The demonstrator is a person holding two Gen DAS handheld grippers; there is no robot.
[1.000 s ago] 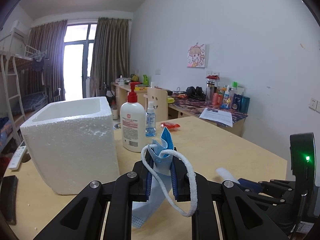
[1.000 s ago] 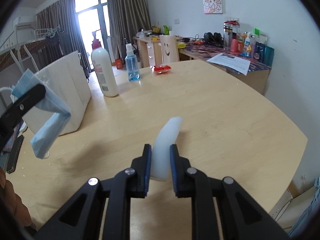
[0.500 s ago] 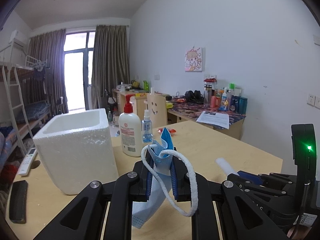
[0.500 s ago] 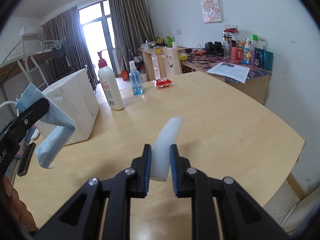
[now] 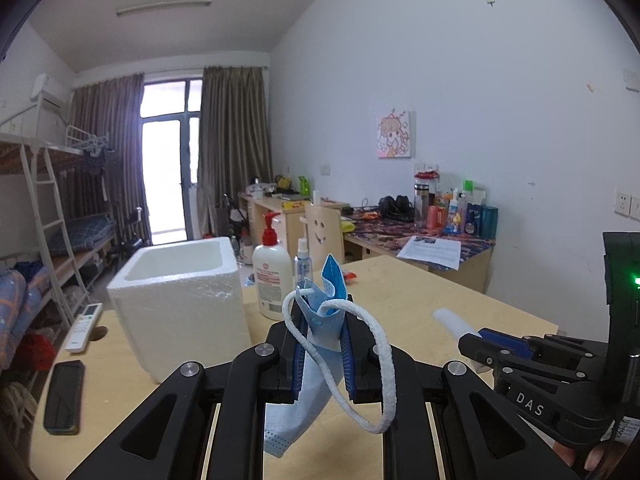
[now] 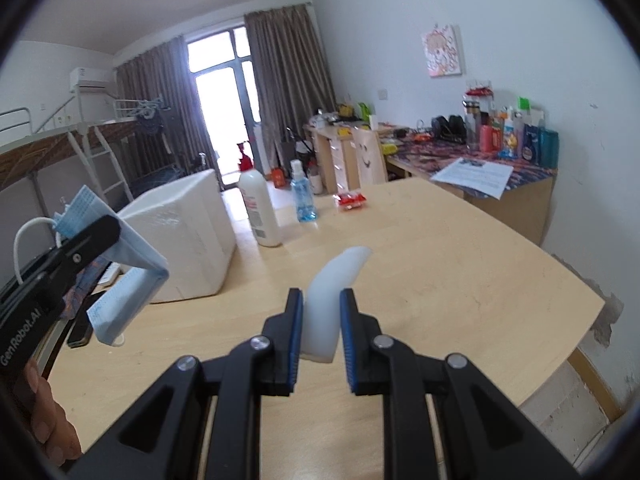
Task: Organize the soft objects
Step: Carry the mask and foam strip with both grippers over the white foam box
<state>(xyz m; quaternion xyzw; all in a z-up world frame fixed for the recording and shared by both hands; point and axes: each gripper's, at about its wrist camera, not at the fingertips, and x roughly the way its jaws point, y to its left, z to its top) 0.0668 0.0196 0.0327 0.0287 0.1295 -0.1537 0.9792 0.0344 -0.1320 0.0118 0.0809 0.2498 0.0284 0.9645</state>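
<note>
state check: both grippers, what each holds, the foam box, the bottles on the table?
left gripper: shut on face mask
face mask: pinched, hanging folded, ear loop dangling
right gripper: shut on white foam strip
white foam strip: held, bent, off the table
styrofoam box: upright, open top
lotion pump bottle: upright, pump on
spray bottle: upright, capped

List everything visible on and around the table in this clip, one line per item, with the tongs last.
mask: 1, blue, in left tongs
foam strip: 1, white, in right tongs
foam box: 1, white, table left
pump bottle: 1, white, red pump, right of box
spray bottle: 1, blue, beside pump bottle
red packet: 1, table far side
phone: 1, black, table left edge
remote: 1, white, behind phone
left tongs: shut on mask
right tongs: shut on foam strip
</note>
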